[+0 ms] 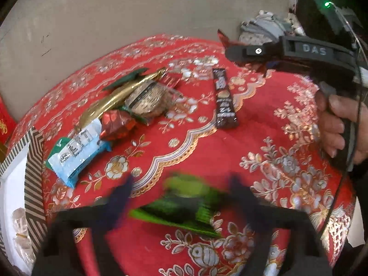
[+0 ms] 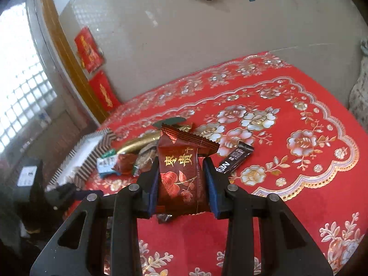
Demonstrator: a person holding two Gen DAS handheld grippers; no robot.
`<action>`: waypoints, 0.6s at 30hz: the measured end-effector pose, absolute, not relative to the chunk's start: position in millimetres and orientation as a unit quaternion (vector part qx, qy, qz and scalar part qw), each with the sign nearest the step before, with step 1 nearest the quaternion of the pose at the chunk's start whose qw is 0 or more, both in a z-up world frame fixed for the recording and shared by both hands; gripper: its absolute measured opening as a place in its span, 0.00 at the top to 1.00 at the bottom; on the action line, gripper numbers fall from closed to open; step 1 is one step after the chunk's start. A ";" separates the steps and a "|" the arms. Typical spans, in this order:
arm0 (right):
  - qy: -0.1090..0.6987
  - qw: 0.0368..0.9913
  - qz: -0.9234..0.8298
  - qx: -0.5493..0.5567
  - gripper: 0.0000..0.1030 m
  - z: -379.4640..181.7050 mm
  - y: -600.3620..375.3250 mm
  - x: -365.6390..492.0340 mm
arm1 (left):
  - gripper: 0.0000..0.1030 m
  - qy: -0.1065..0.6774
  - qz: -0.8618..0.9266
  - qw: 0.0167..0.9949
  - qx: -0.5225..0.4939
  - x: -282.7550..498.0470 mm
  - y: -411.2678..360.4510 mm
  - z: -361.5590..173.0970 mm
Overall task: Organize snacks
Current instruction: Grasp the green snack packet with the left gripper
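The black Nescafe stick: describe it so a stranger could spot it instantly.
Start at the red floral tablecloth. Right of the snack pile a long dark sachet lies flat, alone. Unlike the clustered gold, red and blue wrappers, it is narrow, black-brown and touches nothing.

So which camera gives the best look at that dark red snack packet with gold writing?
The right wrist view: the dark red foil snack packet with gold characters fills its centre, sharp, clamped in the right hand-held gripper. The left wrist view shows only its crimped corner beyond that gripper.
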State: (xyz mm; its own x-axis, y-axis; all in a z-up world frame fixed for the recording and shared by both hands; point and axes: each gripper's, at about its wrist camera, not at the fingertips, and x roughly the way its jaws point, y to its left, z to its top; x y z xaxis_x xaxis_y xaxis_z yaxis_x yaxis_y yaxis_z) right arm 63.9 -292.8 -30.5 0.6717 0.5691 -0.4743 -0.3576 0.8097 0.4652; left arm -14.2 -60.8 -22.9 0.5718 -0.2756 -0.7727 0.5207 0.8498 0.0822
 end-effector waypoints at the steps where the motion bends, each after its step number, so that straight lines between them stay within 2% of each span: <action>1: 0.312 0.897 0.259 0.177 0.66 -31.6 -295.0 63.8 | 0.41 0.393 -0.231 0.878 0.147 -15.1 -58.5 -20.1; 2: 0.313 0.897 0.255 0.182 0.66 -31.5 -296.6 64.9 | 0.49 0.391 -0.236 0.878 0.142 -15.0 -57.1 -18.8; 3: 0.313 0.896 0.255 0.186 0.66 -34.1 -298.3 63.4 | 0.69 0.391 -0.242 0.877 0.135 -14.7 -55.8 -18.1; 4: 0.313 0.895 0.255 0.190 0.66 -34.9 -299.5 62.9 | 0.72 0.391 -0.241 0.879 0.131 -14.3 -54.4 -17.1; 14: 0.296 0.901 0.259 0.183 0.66 -32.3 -300.2 52.0 | 0.69 0.384 -0.234 0.890 0.082 -12.1 -27.9 -4.9; 15: 0.296 0.901 0.259 0.184 0.66 -32.5 -300.5 51.8 | 0.45 0.388 -0.242 0.885 0.083 -12.9 -27.0 -5.5; 16: 0.296 0.901 0.258 0.185 0.66 -32.6 -300.7 51.9 | 0.02 0.394 -0.250 0.880 0.087 -13.9 -27.3 -7.0; 18: 0.299 0.900 0.255 0.188 0.66 -33.2 -301.7 52.4 | 0.00 0.395 -0.249 0.879 0.100 -18.0 -28.8 -11.0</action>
